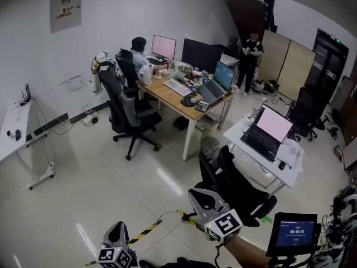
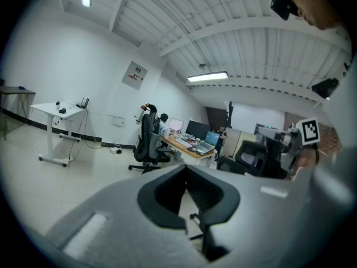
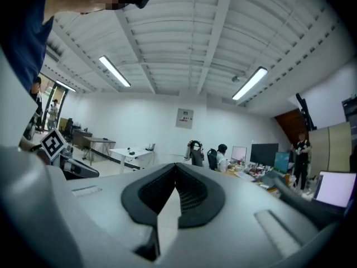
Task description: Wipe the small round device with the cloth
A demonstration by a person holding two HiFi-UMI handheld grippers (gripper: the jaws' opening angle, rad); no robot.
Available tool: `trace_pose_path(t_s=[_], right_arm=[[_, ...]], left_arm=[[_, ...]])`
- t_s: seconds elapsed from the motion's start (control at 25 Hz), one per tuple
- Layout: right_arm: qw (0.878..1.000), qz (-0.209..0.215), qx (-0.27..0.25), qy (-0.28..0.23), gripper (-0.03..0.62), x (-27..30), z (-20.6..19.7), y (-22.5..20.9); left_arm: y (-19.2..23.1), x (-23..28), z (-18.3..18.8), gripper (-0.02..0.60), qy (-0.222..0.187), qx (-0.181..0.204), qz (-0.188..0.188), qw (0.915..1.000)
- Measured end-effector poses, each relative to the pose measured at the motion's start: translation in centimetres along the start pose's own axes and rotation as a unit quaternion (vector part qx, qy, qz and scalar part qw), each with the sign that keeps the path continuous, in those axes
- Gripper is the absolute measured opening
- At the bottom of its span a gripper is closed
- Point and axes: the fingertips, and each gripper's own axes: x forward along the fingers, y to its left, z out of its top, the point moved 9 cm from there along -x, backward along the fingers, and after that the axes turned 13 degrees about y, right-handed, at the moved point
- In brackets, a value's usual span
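No cloth and no small round device shows in any view. Both grippers are held up in the air over an office floor. In the head view my left gripper [image 1: 115, 232] sits at the bottom edge, its marker cube below it. My right gripper [image 1: 202, 199] is further right and higher, a forearm behind it. In the left gripper view my left gripper [image 2: 187, 197] has its dark pads closed together with nothing between them. My right gripper [image 3: 175, 197] looks the same in the right gripper view: shut and empty.
A black office chair [image 1: 241, 187] stands just beyond my right gripper. Behind it is a white desk [image 1: 247, 149] with an open laptop [image 1: 269, 128]. A wooden desk [image 1: 167, 96] with monitors has a seated person [image 1: 140, 51]; another person [image 1: 250, 57] stands farther back. A dark timer screen [image 1: 294, 231] sits lower right.
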Motion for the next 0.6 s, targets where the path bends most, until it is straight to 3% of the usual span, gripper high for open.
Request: trace_pose_path(t_s=[0.2, 0.36, 0.6], right_arm=[[0.995, 0.083, 0.051, 0.025, 0.011, 6.3, 0.2, 6.1], [0.987, 0.148, 0.044, 0.036, 0.011, 11.5, 1.5, 12.4], [0.964, 0.258, 0.019, 0.060, 0.011, 19.1, 2.3, 20.3]], left_arm=[[7.1, -2.7, 1.3, 0.002, -0.025, -0.011, 0.037, 0.9989], [13.0, -6.8, 0.7, 0.002, -0.045, -0.031, 0.081, 0.9952], [18.5, -11.7, 0.8, 0.020, -0.055, -0.087, 0.168, 0.9805]])
